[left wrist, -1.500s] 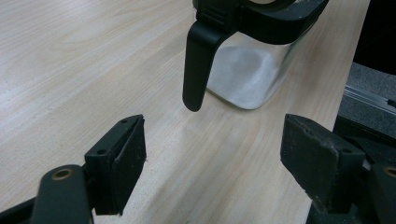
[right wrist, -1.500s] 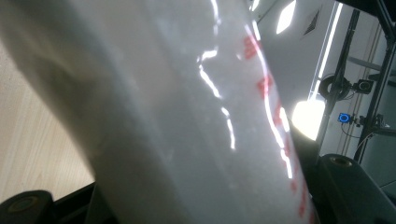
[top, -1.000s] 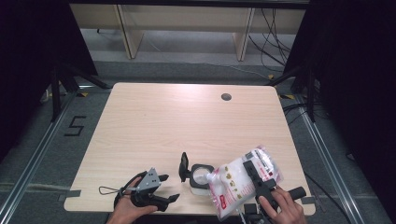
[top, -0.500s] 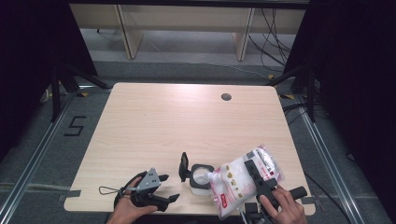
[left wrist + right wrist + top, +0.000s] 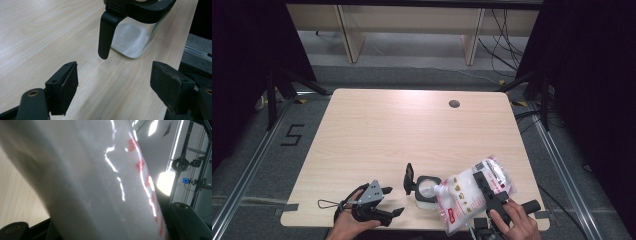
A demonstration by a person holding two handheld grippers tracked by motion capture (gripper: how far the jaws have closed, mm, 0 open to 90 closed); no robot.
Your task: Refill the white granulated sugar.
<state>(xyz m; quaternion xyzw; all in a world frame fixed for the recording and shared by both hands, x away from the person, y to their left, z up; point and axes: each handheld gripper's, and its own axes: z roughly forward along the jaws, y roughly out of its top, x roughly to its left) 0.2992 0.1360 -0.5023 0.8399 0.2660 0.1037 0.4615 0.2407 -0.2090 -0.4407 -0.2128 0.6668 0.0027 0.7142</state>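
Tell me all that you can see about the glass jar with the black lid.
The jar is clear glass, upright near the table's front edge, partly filled with white grains. A black collar rings its mouth, and its black lid is flipped open. The tilted white bag, held in the right gripper, has its corner over the mouth. The open left gripper faces it, apart.

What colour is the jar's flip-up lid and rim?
Black, on a clear jar holding white powder; the left gripper view shows it best.
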